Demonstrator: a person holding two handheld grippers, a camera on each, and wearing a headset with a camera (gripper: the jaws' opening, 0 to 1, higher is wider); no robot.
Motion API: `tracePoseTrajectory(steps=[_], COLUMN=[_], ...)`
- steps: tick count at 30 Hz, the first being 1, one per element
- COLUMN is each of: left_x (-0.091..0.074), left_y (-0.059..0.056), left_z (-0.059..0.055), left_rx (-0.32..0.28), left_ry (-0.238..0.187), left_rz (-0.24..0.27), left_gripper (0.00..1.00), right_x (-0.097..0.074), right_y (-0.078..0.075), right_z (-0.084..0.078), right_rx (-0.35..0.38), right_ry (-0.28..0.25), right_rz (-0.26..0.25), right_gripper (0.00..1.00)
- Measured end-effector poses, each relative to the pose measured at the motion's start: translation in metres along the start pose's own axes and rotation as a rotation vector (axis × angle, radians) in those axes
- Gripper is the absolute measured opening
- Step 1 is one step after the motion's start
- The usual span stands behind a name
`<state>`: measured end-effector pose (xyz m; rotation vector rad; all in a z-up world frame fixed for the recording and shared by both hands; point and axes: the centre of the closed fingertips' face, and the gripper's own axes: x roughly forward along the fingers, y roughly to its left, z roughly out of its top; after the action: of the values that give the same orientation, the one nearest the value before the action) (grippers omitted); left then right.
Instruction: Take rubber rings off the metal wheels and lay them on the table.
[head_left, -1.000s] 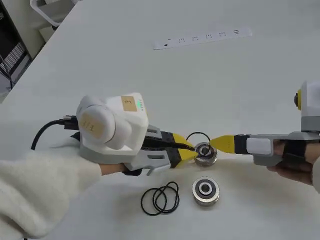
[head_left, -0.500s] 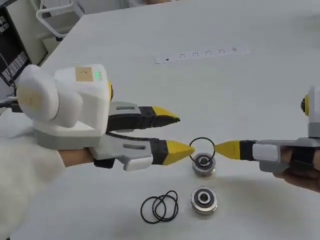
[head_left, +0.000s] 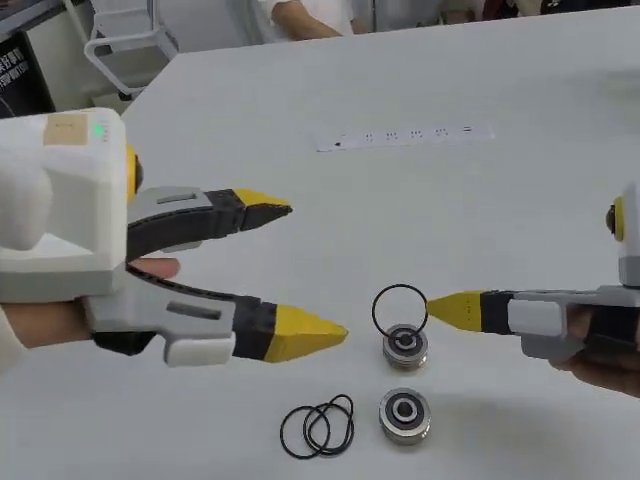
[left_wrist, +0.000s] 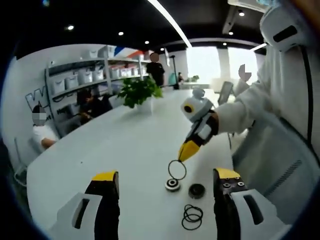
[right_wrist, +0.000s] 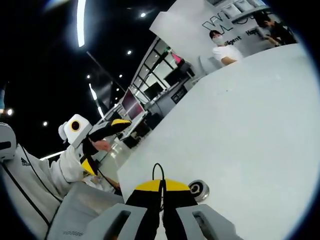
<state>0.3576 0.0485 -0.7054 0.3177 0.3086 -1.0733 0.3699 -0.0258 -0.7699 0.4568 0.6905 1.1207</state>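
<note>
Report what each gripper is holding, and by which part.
Right gripper is shut on a rubber ring, pinching the band on its near side, above a metal wheel. Left gripper is open and holds nothing.

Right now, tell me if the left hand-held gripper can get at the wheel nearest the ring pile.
Probably yes: the left hand-held gripper is open, with nothing between it and that wheel. The ring pile lies beside it; the right hand-held gripper holds a ring by the other wheel.
</note>
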Motion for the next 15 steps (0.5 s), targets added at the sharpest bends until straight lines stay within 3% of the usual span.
tracePoseTrajectory(steps=[9,15], left_x=[-0.040,-0.061], left_y=[0.006,0.003], left_z=[-0.002,-0.015], left_rx=[-0.015,-0.027], left_ry=[-0.013,-0.028], left_rz=[0.097,0.148], left_gripper=[0.89,0.97], right_x=[0.006,0.014], right_y=[0.017,0.029], right_z=[0.002,-0.001], right_rx=[-0.028,-0.048], right_ry=[0.016,0.045], right_rz=[0.026,0.048], right_gripper=[0.00,0.00])
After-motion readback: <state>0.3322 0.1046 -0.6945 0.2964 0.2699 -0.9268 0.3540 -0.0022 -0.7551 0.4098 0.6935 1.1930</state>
